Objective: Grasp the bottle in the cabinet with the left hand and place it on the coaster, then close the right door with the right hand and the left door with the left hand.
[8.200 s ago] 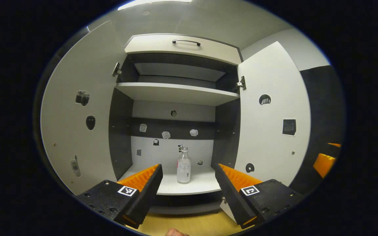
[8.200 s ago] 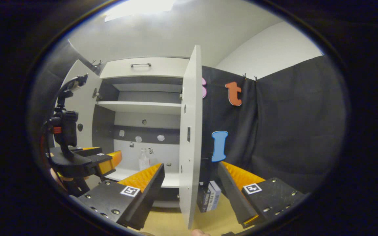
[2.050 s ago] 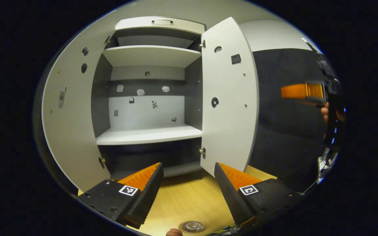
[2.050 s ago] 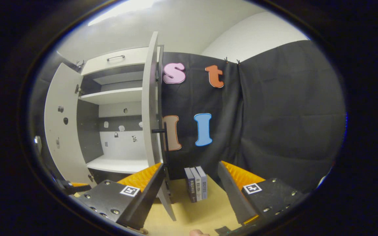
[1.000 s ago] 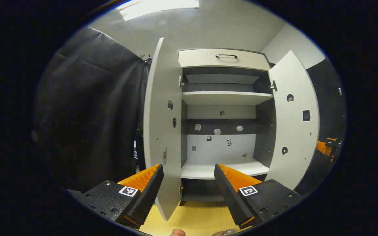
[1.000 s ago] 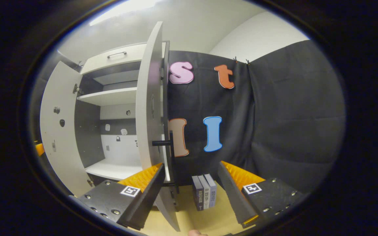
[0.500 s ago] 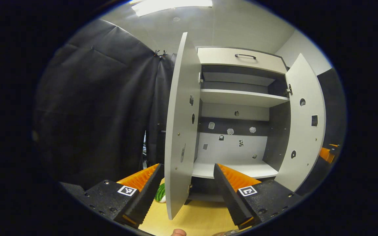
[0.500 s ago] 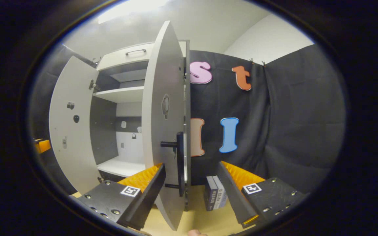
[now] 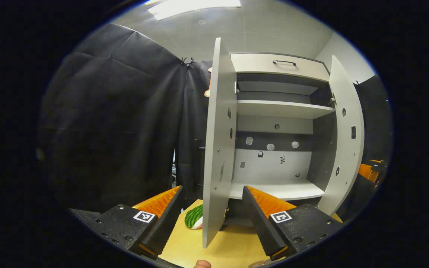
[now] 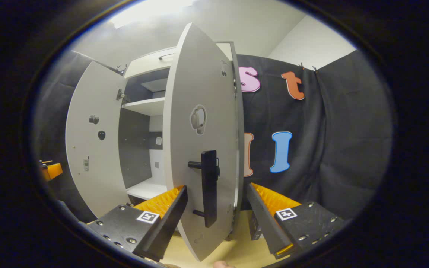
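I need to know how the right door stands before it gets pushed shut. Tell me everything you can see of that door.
The right door is a tall, flat, pale grey panel, partly open and swung out from the cabinet. Its outer face carries a black bar handle on two stand-offs and a small round sticker above. The right gripper is open, its fingers either side of the handle, touching nothing that can be seen.

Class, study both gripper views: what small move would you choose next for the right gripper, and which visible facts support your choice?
Probably press the right gripper forward against the right door to swing it toward the cabinet. The door stands partly open, its black handle sits between the open jaws, and the lower shelf holds no bottle. The left door is wide open, so it likely comes after.
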`<move>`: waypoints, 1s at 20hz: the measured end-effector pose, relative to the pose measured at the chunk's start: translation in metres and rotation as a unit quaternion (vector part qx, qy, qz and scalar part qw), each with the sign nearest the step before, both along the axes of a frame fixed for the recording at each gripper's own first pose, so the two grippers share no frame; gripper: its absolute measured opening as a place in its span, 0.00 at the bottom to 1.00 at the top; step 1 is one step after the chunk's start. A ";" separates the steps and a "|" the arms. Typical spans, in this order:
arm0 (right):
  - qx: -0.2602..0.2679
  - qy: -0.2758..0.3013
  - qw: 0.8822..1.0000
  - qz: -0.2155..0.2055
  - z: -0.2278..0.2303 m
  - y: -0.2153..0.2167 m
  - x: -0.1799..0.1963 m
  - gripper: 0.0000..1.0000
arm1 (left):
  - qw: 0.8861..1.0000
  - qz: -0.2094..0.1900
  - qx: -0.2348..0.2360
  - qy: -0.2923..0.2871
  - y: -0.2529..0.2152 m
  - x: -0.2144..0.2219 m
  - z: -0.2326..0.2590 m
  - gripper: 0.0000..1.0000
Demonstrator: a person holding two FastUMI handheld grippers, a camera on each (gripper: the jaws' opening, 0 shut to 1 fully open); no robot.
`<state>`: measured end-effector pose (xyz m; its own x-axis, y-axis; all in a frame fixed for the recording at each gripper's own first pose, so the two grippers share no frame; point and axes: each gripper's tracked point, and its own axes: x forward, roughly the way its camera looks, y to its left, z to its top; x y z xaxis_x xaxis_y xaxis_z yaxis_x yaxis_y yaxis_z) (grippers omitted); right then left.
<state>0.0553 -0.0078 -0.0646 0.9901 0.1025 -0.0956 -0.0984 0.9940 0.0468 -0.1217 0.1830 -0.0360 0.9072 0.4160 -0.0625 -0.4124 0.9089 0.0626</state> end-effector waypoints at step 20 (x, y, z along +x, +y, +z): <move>0.014 -0.020 0.995 0.095 0.013 0.099 0.004 0.98 | 1.000 0.026 0.005 0.006 0.029 -0.009 -0.007 0.93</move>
<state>0.0593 0.0908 -0.0520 0.9557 0.2899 -0.0513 -0.2864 0.9558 0.0665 -0.1305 0.2124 -0.0433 0.8839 0.4625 -0.0690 -0.4576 0.8859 0.0760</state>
